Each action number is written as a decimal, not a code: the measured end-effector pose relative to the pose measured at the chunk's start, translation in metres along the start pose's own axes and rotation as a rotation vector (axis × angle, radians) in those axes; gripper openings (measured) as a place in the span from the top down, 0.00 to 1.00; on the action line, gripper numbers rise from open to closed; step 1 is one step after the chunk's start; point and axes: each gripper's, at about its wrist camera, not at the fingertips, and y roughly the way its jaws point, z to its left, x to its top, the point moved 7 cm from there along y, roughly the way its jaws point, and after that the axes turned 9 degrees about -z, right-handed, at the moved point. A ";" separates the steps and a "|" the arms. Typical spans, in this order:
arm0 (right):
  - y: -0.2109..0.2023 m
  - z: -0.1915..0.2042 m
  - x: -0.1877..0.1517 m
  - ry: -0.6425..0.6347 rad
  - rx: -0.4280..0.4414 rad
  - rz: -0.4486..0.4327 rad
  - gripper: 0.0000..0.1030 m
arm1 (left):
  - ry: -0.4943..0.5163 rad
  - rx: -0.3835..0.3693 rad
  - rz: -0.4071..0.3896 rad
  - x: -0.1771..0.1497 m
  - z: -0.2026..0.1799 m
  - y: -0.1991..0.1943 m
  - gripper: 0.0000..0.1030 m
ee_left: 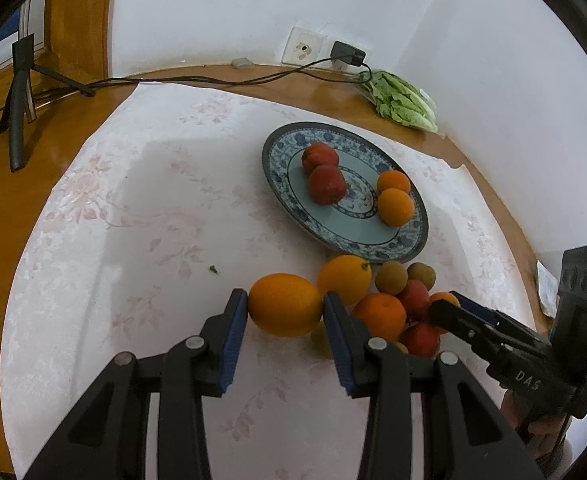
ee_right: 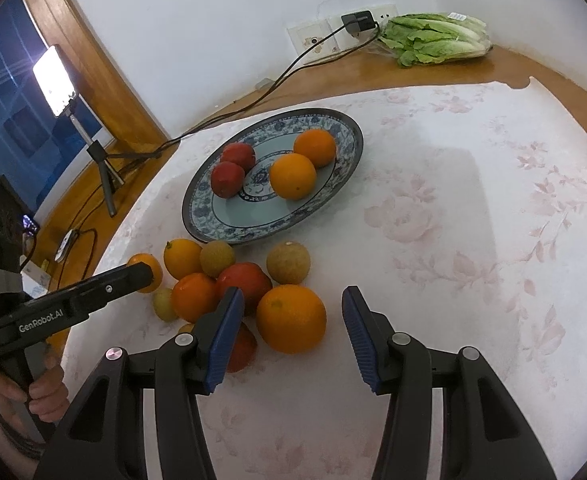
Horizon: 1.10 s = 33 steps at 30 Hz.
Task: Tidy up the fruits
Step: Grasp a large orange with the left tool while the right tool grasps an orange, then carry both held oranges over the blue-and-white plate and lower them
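Four fruits already sit on the plate (ee_left: 345, 236) toward the tabletop's far edge; a loose pile lies just before it. Left claw (ee_left: 284, 307) grips an orange (ee_left: 284, 305) at the pile's left end, pads on both sides. Firm, round, apt to roll: hold across the middle. Right claw (ee_right: 292, 318) is wide open, straddling another orange (ee_right: 291, 319), holding nothing.

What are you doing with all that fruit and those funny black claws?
A person is sorting fruit onto a blue-patterned plate with two handheld grippers. The left gripper has its blue pads against both sides of an orange from the pile on the tablecloth. The right gripper is open around another orange without squeezing it. Two oranges and two red fruits already sit on the plate.
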 end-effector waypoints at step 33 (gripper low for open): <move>-0.026 0.004 0.014 -0.010 -0.012 -0.066 0.65 | 0.023 -0.017 -0.039 0.015 -0.012 -0.017 0.60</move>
